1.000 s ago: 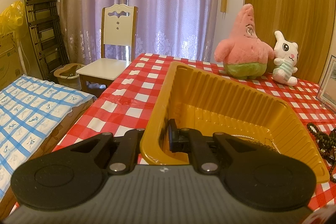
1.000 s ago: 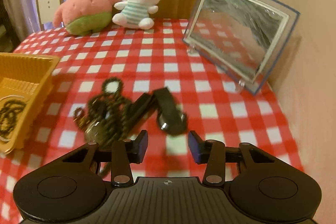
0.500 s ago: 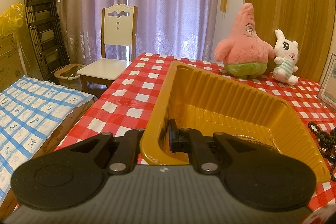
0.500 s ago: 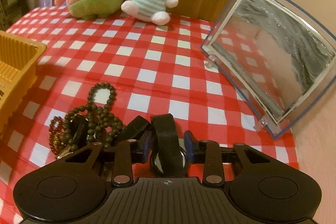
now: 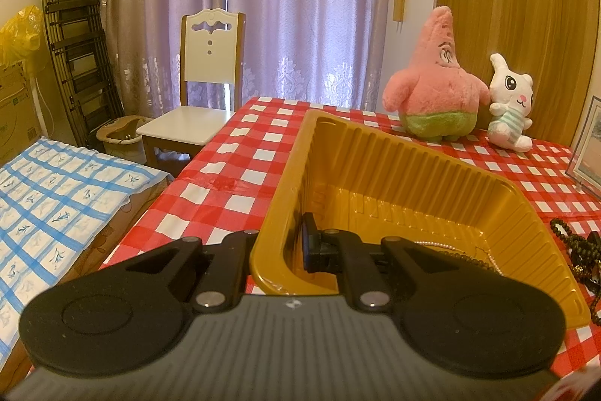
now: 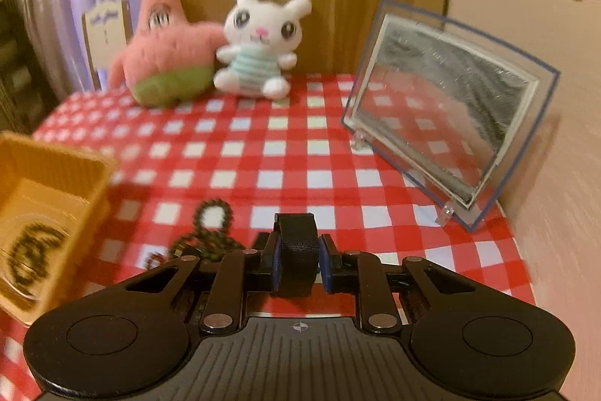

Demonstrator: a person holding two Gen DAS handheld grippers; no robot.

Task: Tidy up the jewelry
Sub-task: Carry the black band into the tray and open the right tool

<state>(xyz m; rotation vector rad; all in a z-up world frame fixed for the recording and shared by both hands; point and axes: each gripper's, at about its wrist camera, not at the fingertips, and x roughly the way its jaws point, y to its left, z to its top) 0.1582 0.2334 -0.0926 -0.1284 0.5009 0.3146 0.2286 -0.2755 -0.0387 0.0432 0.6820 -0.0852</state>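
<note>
My left gripper (image 5: 289,247) is shut on the near left wall of the yellow plastic tray (image 5: 375,153), one finger inside and one outside. A thin pearl chain (image 5: 443,245) and dark beads lie on the tray floor. In the right wrist view the tray (image 6: 56,153) sits at the left with a dark bead string (image 6: 33,258) in it. My right gripper (image 6: 298,269) has a black watch-like strap (image 6: 296,243) between its closing jaws, pads pressing on it, lifted above the table. A heap of dark bead bracelets (image 6: 210,243) lies on the checked cloth just left of it.
A pink star plush (image 6: 165,62) and a white bunny plush (image 6: 259,51) sit at the table's far edge. A clear framed picture (image 6: 447,119) leans by the right wall. A white chair (image 5: 199,93) and a blue-checked bed (image 5: 56,198) stand left of the table.
My right gripper came down over the black strap, closed on it and rose with it off the cloth. The left gripper and tray stayed still.
</note>
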